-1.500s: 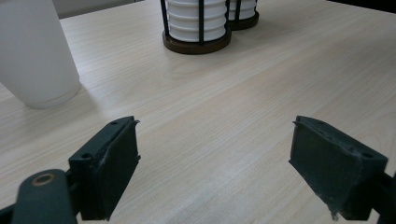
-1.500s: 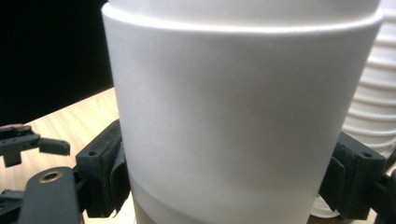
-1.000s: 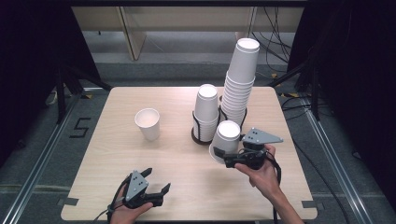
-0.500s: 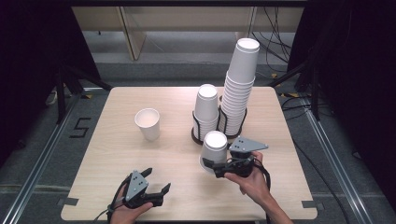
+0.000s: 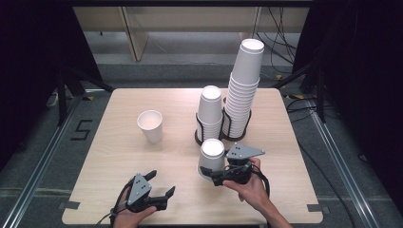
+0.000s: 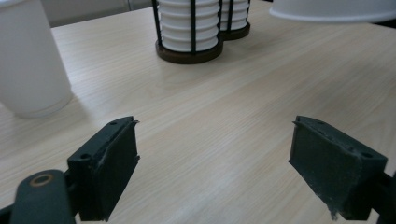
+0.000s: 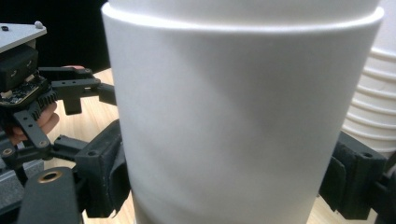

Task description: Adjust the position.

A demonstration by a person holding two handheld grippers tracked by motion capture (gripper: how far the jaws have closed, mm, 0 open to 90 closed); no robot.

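My right gripper [image 5: 213,174] is shut on a white paper cup [image 5: 211,155] held upside down, wide rim low over the table in front of the holders. In the right gripper view the cup [image 7: 243,121] sits between both black fingers [image 7: 105,179]. At the front left my left gripper [image 5: 161,182] is open and holds nothing. Its view looks between spread jaws [image 6: 215,172] at bare wood, with the held cup's rim [image 6: 331,9] hanging at the top right. A single upright cup [image 5: 150,126] stands on the left half of the table.
Two black wire holders stand at the middle back: a short cup stack [image 5: 210,111] and a tall one [image 5: 244,88]. The wooden table [image 5: 119,156] has bare wood between the grippers. The left gripper view has the lone cup [image 6: 28,60] and the short stack [image 6: 189,28].
My right gripper carried the cup left and toward the front edge, away from the holders, and the cup went from tilted to upside down. The left gripper stayed put.
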